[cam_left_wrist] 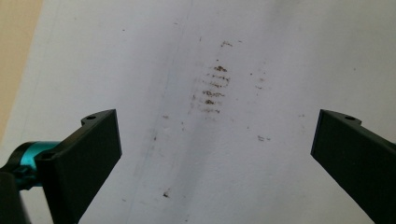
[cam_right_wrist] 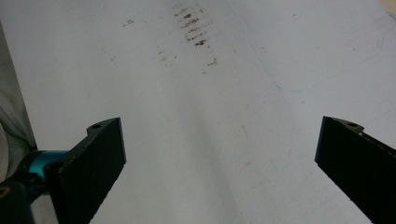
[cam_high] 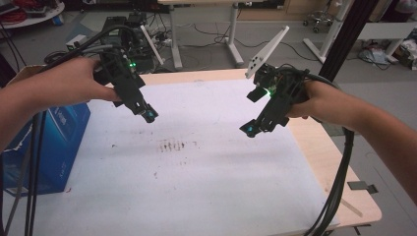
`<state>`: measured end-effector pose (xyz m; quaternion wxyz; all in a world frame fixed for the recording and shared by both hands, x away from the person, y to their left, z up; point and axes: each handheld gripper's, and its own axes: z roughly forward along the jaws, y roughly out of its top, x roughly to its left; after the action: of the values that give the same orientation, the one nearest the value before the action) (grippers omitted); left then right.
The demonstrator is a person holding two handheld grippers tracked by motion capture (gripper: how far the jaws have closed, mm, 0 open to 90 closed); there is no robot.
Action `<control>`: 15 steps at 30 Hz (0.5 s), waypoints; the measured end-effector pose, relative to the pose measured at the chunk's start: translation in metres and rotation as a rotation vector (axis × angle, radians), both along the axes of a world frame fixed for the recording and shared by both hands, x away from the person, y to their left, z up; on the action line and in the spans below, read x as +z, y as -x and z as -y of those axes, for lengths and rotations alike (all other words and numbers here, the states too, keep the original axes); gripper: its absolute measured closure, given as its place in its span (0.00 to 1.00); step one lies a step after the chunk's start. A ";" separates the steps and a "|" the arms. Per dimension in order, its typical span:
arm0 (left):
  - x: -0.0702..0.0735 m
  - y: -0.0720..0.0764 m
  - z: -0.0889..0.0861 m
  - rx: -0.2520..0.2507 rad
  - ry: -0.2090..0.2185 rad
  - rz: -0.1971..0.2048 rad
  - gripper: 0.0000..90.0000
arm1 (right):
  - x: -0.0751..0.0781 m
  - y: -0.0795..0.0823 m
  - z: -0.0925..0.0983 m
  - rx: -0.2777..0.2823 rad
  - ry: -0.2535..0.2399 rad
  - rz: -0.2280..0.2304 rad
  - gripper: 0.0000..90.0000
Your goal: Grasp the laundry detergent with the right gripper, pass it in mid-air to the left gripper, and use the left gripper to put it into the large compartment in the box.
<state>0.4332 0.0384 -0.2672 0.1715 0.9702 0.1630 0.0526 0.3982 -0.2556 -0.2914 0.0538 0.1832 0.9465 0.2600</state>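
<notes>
Both grippers hang above the white sheet, the left gripper and right gripper each with jaws spread wide and holding nothing. Nearest them is the brown smudge, lying on the sheet between and below the tips. Lowered carelessly, a jaw could snag and wrinkle the sheet, or the trailing cables could drag its edge.

- a white sheet with brown smudges covers the wooden bench.
- a blue box stands at its left edge.
- behind, grey floor, white desk legs, loose cables.
</notes>
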 end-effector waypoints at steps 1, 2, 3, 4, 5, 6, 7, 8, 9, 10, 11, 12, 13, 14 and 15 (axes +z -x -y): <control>0.000 0.000 0.000 0.000 0.000 0.000 0.02 | 0.000 0.000 0.000 0.000 0.000 0.000 0.01; -0.003 0.000 0.001 -0.002 0.006 -0.006 0.02 | 0.000 0.000 0.000 -0.005 -0.001 -0.004 0.01; -0.005 0.000 0.000 0.000 0.012 -0.009 0.02 | 0.000 0.000 0.000 0.000 -0.001 -0.008 0.01; -0.006 0.000 0.000 0.003 0.014 -0.012 0.02 | 0.000 0.000 0.000 0.003 0.001 -0.012 0.01; -0.008 0.000 -0.001 0.006 0.013 -0.015 0.02 | -0.001 -0.001 0.000 0.004 0.001 -0.010 0.01; -0.010 0.000 -0.001 0.007 0.015 -0.018 0.02 | -0.001 -0.001 -0.001 0.002 0.004 -0.012 0.01; -0.010 0.000 -0.001 0.007 0.015 -0.018 0.02 | -0.001 -0.001 -0.001 0.002 0.004 -0.012 0.01; -0.012 0.000 -0.002 0.009 0.013 -0.022 0.02 | -0.002 -0.001 -0.001 0.002 0.008 -0.015 0.01; -0.013 0.000 -0.003 0.010 0.015 -0.023 0.02 | -0.003 -0.002 -0.001 0.009 0.014 -0.017 0.01; -0.015 -0.001 -0.004 0.012 0.016 -0.029 0.02 | -0.003 -0.002 -0.001 0.008 0.013 -0.019 0.01; -0.015 -0.001 -0.004 0.012 0.016 -0.029 0.02 | -0.003 -0.002 -0.001 0.008 0.013 -0.019 0.01; -0.016 -0.001 -0.005 0.013 0.016 -0.033 0.02 | -0.004 -0.003 -0.002 0.006 0.010 -0.020 0.01; -0.016 -0.001 -0.005 0.013 0.016 -0.033 0.02 | -0.004 -0.003 -0.002 0.006 0.010 -0.020 0.01; -0.017 -0.002 -0.005 0.014 0.015 -0.034 0.02 | -0.004 -0.003 -0.002 0.008 0.014 -0.021 0.01; -0.017 -0.002 -0.005 0.014 0.015 -0.034 0.02 | -0.004 -0.003 -0.002 0.008 0.014 -0.021 0.01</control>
<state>0.4350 0.0436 -0.2841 0.1757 0.9684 0.1733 0.0360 0.4013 -0.2533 -0.2958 0.0441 0.1816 0.9496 0.2515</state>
